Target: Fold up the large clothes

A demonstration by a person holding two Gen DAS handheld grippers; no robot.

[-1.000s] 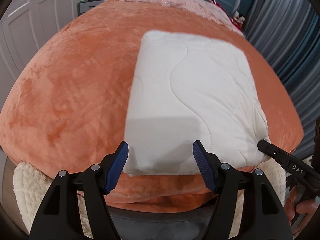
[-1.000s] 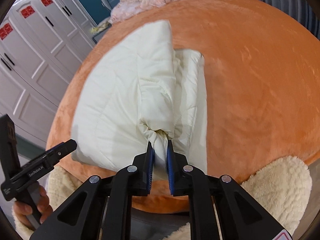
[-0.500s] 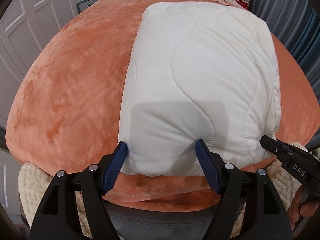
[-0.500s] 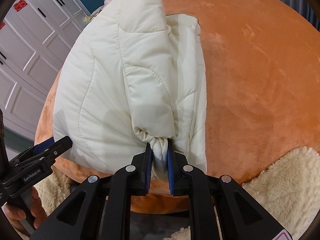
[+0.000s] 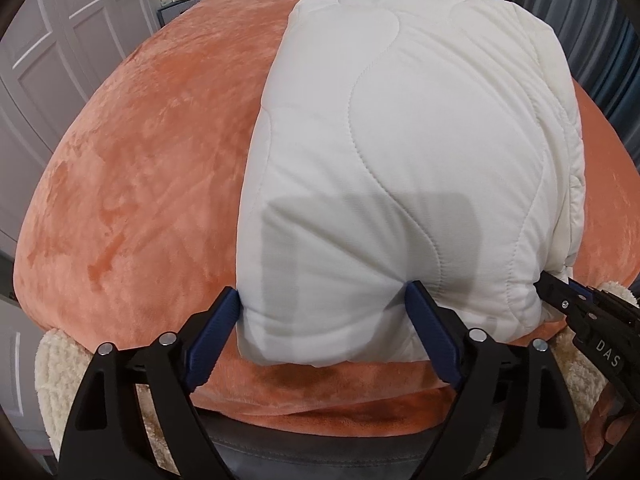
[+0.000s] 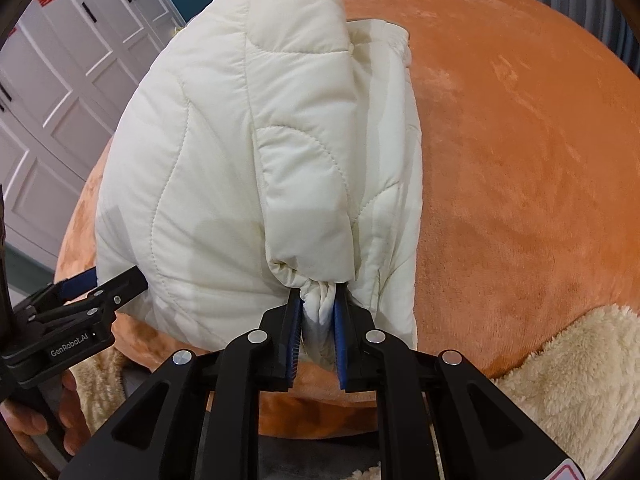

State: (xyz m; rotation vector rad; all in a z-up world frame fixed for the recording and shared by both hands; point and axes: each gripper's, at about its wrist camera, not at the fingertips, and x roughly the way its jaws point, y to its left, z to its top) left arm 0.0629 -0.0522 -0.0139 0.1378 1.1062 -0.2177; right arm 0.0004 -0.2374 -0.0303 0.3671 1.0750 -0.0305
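Folded cream quilted jacket (image 5: pixel 408 152) (near edge lifted)

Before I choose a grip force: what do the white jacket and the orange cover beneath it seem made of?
White jacket: looks like smooth woven synthetic shell over soft padding; wavy stitched quilting, puffy panels, and it bunches where the right tool pinches it. Orange cover: apparently plush velvet-like fleece; short nap with light and dark brushed patches. Fibre content can't be confirmed.
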